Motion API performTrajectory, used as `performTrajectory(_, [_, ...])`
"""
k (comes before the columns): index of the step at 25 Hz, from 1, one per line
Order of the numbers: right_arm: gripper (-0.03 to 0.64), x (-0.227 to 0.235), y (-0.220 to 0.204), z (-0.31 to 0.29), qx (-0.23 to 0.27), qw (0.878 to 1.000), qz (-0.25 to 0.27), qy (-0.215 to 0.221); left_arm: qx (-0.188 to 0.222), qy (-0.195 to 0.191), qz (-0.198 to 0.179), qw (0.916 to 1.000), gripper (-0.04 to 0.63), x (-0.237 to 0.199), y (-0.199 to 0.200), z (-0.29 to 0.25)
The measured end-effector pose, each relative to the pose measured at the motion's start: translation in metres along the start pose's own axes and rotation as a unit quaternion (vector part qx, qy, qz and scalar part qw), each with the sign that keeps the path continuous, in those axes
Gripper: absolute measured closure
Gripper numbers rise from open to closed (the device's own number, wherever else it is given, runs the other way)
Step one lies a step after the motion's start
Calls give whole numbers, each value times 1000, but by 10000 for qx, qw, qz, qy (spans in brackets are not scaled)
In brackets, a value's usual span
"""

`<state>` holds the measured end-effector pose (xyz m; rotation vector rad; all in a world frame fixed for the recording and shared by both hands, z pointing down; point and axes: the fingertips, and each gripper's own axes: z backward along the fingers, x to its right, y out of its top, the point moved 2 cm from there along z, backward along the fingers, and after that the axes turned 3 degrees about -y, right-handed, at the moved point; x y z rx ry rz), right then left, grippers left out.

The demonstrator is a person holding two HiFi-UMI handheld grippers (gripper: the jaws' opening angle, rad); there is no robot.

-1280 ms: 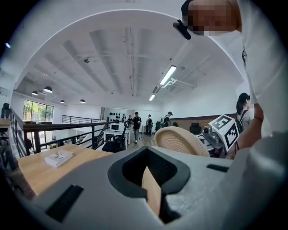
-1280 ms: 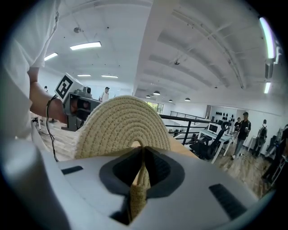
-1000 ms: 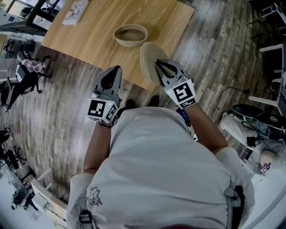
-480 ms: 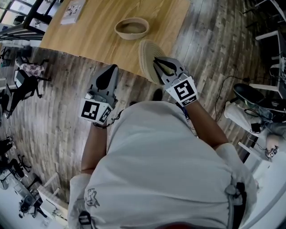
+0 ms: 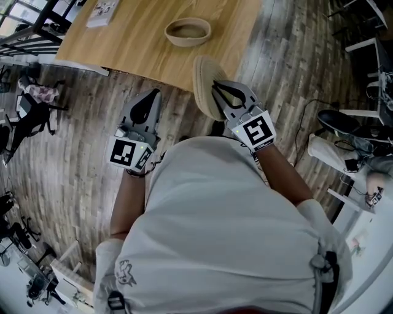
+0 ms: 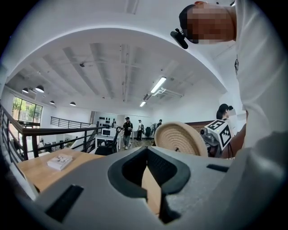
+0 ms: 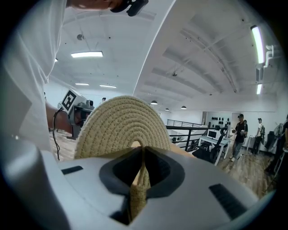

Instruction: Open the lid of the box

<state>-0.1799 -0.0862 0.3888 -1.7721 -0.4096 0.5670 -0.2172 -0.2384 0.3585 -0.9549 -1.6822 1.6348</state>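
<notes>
- The right hand-held gripper (image 5: 218, 87) is clamping the rim of the round woven lid (image 5: 206, 86), holding it on edge in the air at upper centre of the head view, above the wooden floor (image 5: 80, 129) just off the near edge of the tabletop (image 5: 123, 43).
- In the right gripper view the lid (image 7: 121, 126) is standing upright between the closed jaws of the right hand-held gripper (image 7: 140, 155), with its coiled face filling the middle of the frame.
- The left hand-held gripper (image 5: 156, 95) is hanging left of centre, closed on nothing. In its own view the jaws of this hand-held gripper (image 6: 146, 150) are meeting with only the tabletop showing behind them, and the lid (image 6: 180, 137) is showing off to the right.
- The box (image 5: 188, 30), a shallow woven bowl, is sitting uncovered on the tabletop at top centre, well apart from the lid. A booklet (image 5: 101, 13) is lying at the upper left.
- As I am reading it, the opening itself is done, and what is remaining is parking the lid.
- That next move is calling for a bare stretch of tabletop, a lid tipped flat, and jaws loosened only once it is resting there.
</notes>
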Motion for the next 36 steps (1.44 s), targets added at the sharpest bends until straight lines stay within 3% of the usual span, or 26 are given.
performTrajectory(13, [589,-58,19,11,235,9992,-229,-238,62,-142,93,9998,589,2,-7,63])
performTrajectory(23, [588,-81,17,25,205,9982,-398,-407,148,-318,22,9994,589,13,-10,84])
performTrajectory(28, [589,-79,14,3,180,9985,-388,-348,119,-347,51,9993,589,-5,-17,80])
performTrajectory(36, [588,-93,19,35,172,9985,-353,-369,51,-339,105,9994,589,24,-19,101])
